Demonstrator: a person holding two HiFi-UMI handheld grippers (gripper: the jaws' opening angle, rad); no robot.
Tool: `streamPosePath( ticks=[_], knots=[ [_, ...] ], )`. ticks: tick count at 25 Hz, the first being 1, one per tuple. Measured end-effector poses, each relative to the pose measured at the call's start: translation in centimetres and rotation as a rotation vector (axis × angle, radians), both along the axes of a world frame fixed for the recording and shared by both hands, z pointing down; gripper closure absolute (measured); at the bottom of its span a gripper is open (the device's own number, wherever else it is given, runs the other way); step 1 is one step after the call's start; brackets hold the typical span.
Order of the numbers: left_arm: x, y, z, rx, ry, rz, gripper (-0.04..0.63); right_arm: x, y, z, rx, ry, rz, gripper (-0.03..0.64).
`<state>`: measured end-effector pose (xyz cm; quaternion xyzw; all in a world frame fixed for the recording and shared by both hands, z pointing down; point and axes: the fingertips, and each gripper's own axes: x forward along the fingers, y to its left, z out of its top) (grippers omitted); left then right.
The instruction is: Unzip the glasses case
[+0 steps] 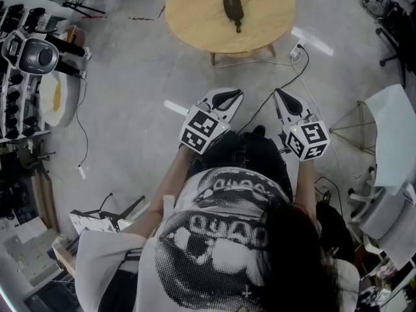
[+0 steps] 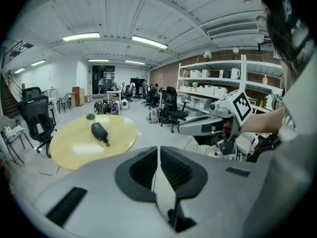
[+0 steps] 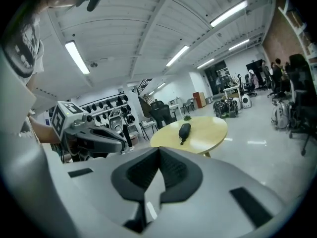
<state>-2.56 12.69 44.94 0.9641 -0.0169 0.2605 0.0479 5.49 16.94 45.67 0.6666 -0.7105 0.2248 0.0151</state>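
A black zipped glasses case (image 1: 233, 5) lies on the round wooden table (image 1: 195, 18) at the top of the head view, its pull tab toward me. Both grippers hang over the floor in front of the person's body, well short of the table. The left gripper (image 1: 236, 94) and the right gripper (image 1: 279, 92) point toward the table, jaws together and empty. In the left gripper view the jaws (image 2: 158, 148) meet, with the case (image 2: 99, 132) far beyond. In the right gripper view the jaws (image 3: 159, 149) are also shut, and the case (image 3: 184, 131) lies far off.
A cable and power strip (image 1: 296, 51) lie on the floor beside the table's base. Racks of equipment (image 1: 26, 57) stand at the left, a white chair (image 1: 390, 142) at the right. Office chairs (image 2: 34, 118) and shelving (image 2: 218, 90) stand beyond the table.
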Motion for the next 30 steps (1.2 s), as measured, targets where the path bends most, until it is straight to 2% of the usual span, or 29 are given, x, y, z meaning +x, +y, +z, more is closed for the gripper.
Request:
streamPosePath(
  ticks=[7,17,30],
  knots=[
    [-3.1,-1.4,-0.5,0.006,0.019,0.006,0.581,-3.6,-1.7,-0.5,-0.018,0.075,-0.028,0.621],
    [-8.6,-4.8,-0.8,0.0,0.04,0.006,0.581,-10.2,-4.7,-1.0,-0.046,0.11,-0.043,0.621],
    [-9.8,-6.9,-0.4,0.001,0.076,0.023,0.581,-12.4,-7.7,-0.7,-0.069,0.135,-0.071,0.622]
  ],
)
